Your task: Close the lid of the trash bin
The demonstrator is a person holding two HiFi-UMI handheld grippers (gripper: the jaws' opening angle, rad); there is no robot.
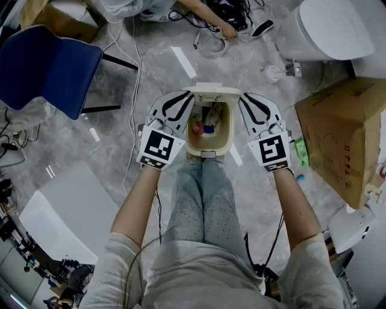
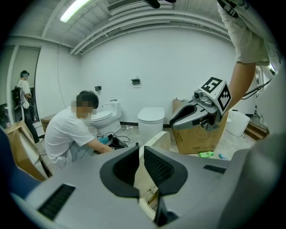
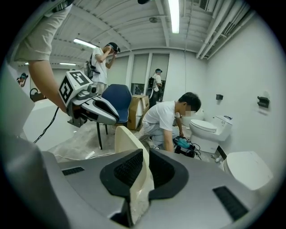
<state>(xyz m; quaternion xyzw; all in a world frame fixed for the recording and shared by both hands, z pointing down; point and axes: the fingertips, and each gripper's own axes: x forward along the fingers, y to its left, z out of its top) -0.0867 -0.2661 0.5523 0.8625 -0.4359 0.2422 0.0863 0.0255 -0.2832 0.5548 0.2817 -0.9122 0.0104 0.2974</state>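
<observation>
A cream trash bin (image 1: 208, 149) stands open on the floor just in front of my knees, with rubbish (image 1: 208, 124) inside. Its lid (image 1: 214, 90) stands upright at the far rim. My left gripper (image 1: 187, 98) hangs by the bin's left side and my right gripper (image 1: 243, 99) by its right side, both pointing away and down. In the left gripper view the jaws (image 2: 139, 156) are shut, and the lid (image 2: 158, 139) shows beyond them. In the right gripper view the jaws (image 3: 145, 163) stand nearly together, empty, with the lid (image 3: 127, 141) behind the narrow gap.
A blue chair (image 1: 48, 66) stands at the far left, and a cardboard box (image 1: 347, 133) at the right. A white toilet (image 1: 329, 30) is at the far right. A person (image 2: 71, 132) crouches over cables (image 1: 229, 18) beyond the bin. A white panel (image 1: 66, 211) lies at the near left.
</observation>
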